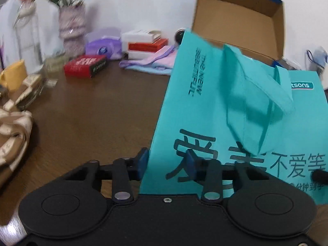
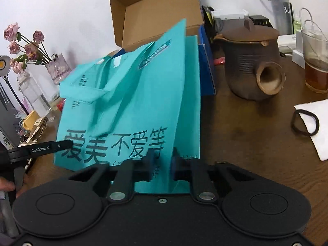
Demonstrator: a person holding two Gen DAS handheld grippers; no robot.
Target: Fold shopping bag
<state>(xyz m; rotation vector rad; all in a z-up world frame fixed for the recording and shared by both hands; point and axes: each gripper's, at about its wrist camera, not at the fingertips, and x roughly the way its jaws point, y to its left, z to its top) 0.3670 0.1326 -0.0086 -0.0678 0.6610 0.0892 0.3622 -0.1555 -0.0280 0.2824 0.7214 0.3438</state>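
A teal non-woven shopping bag (image 1: 225, 106) with dark printed characters hangs over the brown table, its handles flopped down across the front. It also shows in the right wrist view (image 2: 131, 102). My left gripper (image 1: 167, 162) has its blue fingers wide apart around the bag's lower left corner; the fabric hangs between them. My right gripper (image 2: 163, 162) is shut on the bag's lower right edge, with fabric pinched between the fingers. The left gripper's finger also shows at the left of the right wrist view (image 2: 51, 146), touching the bag's left edge.
An open cardboard box (image 2: 155, 10) stands behind the bag. A brown ceramic pot (image 2: 252, 61), a glass of tea (image 2: 315, 67) and a white napkin with a hair tie (image 2: 311, 123) sit to the right. Flower vase (image 1: 71, 30), red box (image 1: 85, 65), purple cloth (image 1: 149, 61) lie left.
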